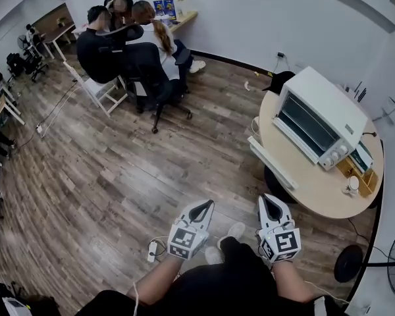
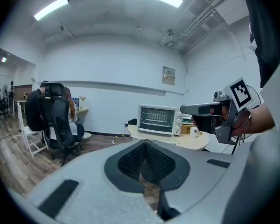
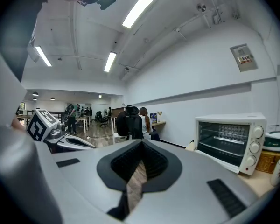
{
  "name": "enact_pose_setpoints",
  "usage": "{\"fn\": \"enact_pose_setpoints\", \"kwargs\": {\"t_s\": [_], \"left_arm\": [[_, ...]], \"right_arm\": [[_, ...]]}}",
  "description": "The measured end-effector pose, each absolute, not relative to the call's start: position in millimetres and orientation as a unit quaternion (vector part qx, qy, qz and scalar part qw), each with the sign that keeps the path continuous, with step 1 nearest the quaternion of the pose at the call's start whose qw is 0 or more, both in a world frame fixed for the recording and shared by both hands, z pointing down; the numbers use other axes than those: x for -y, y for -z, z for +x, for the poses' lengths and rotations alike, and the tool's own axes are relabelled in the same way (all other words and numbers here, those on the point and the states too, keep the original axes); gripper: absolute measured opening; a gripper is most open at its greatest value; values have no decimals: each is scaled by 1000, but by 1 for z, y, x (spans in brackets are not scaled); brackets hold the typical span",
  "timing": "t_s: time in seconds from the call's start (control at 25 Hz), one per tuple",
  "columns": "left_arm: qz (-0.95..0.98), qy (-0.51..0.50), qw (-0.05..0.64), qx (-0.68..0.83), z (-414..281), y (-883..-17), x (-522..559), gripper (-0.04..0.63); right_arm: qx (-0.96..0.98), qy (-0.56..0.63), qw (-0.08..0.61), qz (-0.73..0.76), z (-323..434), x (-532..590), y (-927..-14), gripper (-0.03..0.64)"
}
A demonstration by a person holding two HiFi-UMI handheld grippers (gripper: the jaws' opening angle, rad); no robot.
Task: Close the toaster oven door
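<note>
A person stands on a wood floor [image 1: 118, 176] with a left gripper [image 1: 204, 206] and a right gripper [image 1: 271, 199] held out in front, both empty. The left gripper's jaws are pressed together. The right's look drawn together too, with only a sliver of floor showing behind the tips (nothing sits between either pair). Closed jaws seem to suit the job, since a door wants a push from a blunt tip rather than a grasp.

Both grippers point toward the round table [image 1: 316, 199] ahead and to the person's right. They are well apart from it, so the approach appears not yet finished.

At the table's near edge the door [image 1: 270, 162] lies dropped flat, out from the front of the oven [image 1: 322, 110]. That leaves the racks bare to the right gripper view. The oven's mouth faces the open floor, which gives a clear line to get under the door's lip and swing it up. The right gripper is nearer and looks the likelier to do it.

Beyond, people [image 1: 125, 35] sit at a desk by the far wall.
</note>
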State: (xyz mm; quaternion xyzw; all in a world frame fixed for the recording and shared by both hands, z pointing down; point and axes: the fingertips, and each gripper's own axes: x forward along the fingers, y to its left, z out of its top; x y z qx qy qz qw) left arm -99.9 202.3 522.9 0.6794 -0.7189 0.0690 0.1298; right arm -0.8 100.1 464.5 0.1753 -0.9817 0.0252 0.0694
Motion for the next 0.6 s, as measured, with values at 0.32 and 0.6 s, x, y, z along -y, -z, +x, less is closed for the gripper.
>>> {"fn": "enact_pose_setpoints", "kwargs": {"t_s": [0.32, 0.6], "left_arm": [[690, -92, 138, 705, -117, -535, -163, 5], [704, -110, 132, 689, -134, -531, -108, 5]], "right_arm": [[977, -35, 65, 200, -11, -53, -472, -11], [974, -41, 65, 213, -22, -2, -475, -11]]}}
